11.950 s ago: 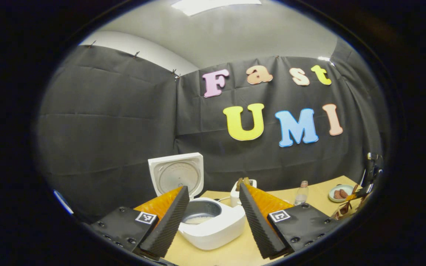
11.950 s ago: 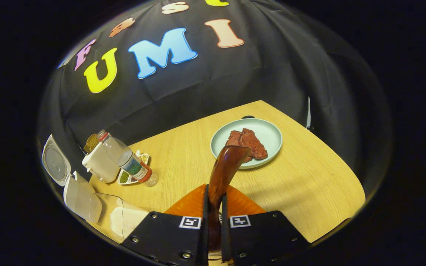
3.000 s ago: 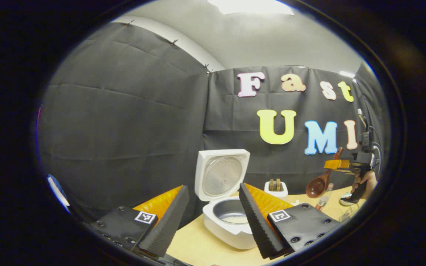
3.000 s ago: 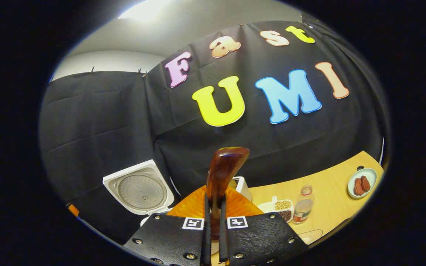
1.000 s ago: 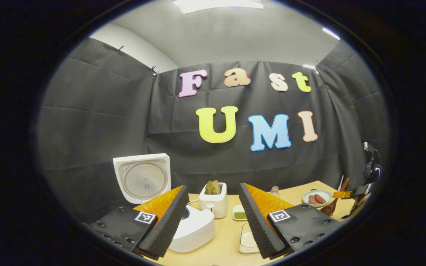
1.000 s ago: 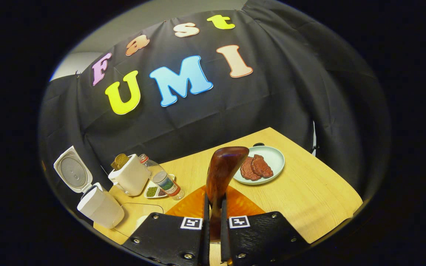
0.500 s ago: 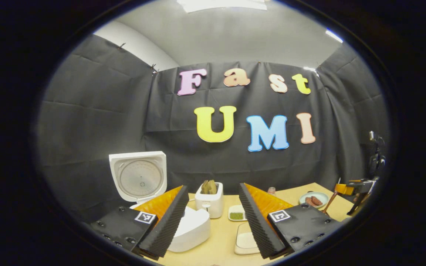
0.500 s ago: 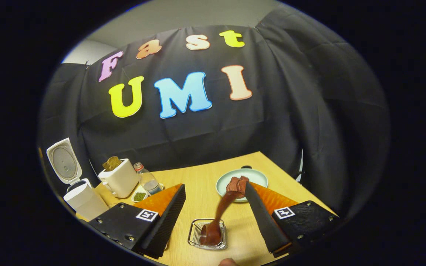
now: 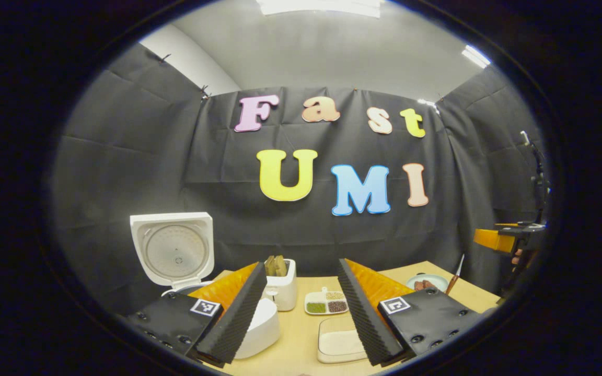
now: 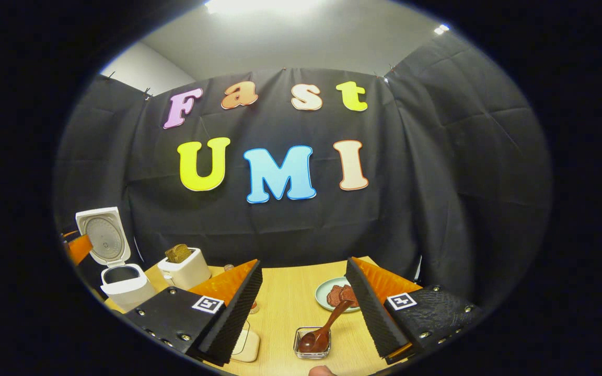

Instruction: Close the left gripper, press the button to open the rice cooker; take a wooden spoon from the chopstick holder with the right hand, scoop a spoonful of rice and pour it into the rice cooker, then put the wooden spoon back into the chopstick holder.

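Note:
The wooden spoon (image 10: 332, 318) stands bowl-down in the clear chopstick holder (image 10: 297, 349) on the table, its handle leaning to the right. My right gripper (image 10: 303, 261) is open above and behind it, touching nothing. The white rice cooker (image 10: 123, 286) sits at the far left with its lid (image 10: 104, 237) up. My left gripper (image 9: 301, 263) is open and holds nothing; the rice cooker (image 9: 262, 326) lies behind its left finger, lid (image 9: 171, 249) raised. The shallow rice tray (image 9: 338, 344) lies between the fingers. The right gripper (image 9: 505, 241) hangs at the far right, above the spoon handle (image 9: 455, 269).
A white toaster (image 9: 281, 284) with bread stands beside the cooker, with a small divided dish of beans (image 9: 326, 303) next to it. A pale plate of meat (image 10: 332, 293) sits behind the holder. The wooden table (image 10: 285, 292) ends at the black cloth wall.
My right gripper opened about half a second ago and let the spoon go into the holder; since then it has lifted and drawn back. The left gripper's view has swung slightly, still open.

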Demonstrator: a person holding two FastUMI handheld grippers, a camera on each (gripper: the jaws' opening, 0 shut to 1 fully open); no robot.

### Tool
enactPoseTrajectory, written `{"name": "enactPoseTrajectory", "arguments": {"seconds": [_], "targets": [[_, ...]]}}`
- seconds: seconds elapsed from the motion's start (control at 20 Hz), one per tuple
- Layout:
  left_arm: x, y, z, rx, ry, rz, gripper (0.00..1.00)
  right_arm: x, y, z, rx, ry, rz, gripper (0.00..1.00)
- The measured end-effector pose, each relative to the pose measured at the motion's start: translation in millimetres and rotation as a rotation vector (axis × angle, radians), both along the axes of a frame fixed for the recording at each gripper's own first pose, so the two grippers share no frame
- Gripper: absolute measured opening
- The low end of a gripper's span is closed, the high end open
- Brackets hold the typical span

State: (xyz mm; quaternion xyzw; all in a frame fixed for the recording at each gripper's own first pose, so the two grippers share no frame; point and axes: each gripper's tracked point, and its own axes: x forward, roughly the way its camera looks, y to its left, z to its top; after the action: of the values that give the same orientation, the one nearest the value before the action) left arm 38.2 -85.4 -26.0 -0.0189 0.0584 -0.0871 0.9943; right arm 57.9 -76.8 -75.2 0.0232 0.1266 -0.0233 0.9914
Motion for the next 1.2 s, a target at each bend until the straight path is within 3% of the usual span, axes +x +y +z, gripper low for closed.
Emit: {"name": "enactPoseTrajectory", "arguments": {"seconds": [0.35, 0.8, 1.2], "targets": [[2, -2, -3, -0.027, 0.0, -0.02, 0.95, -25, 43, 28, -0.06, -0.097, 0.033, 0.98], [9, 12, -3, -0.023, -0.002, -0.002, 0.95, -18, 55, 33, -0.027, -0.123, 0.039, 0.98], [17, 18, -1, -0.021, -0.011, 0.009, 0.96, -12, 76, 30, -0.029, -0.117, 0.095, 0.98]]}}
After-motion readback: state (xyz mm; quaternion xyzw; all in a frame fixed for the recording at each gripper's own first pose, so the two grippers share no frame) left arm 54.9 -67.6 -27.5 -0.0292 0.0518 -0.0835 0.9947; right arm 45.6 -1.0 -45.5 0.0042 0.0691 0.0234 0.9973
